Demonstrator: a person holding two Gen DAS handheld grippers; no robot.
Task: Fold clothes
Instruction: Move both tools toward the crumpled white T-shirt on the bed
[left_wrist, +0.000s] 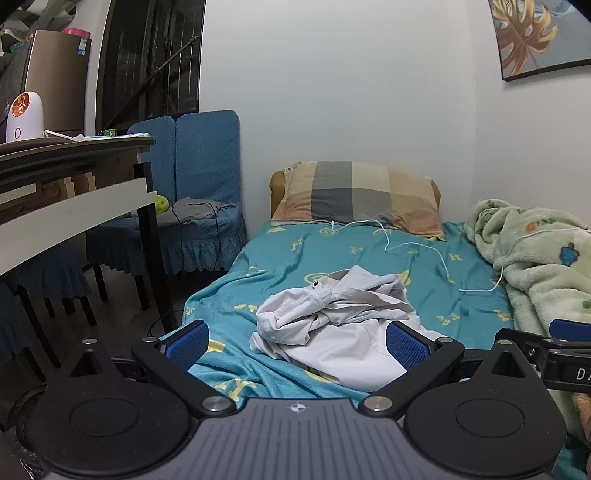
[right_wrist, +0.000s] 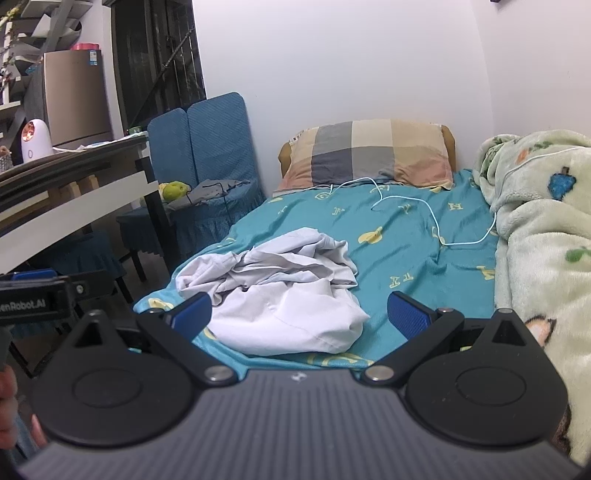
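- Nearest my cameras, my left gripper (left_wrist: 297, 341) stands spread wide with nothing held; its blue ribbed pads (left_wrist: 406, 345) flank the near edge of the crumpled pale grey cotton garment (left_wrist: 332, 325).
- My right gripper (right_wrist: 301, 314) is equally wide and empty, above the same heap.
- That garment lies on the teal patterned bedsheet (left_wrist: 288, 254).
- Farther off, a thin white cable (left_wrist: 413, 247) trails toward the checked pillow (left_wrist: 358, 195).

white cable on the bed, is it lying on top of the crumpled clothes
No, the white cable trails across the teal sheet between pillow and blanket, apart from the crumpled white garment.
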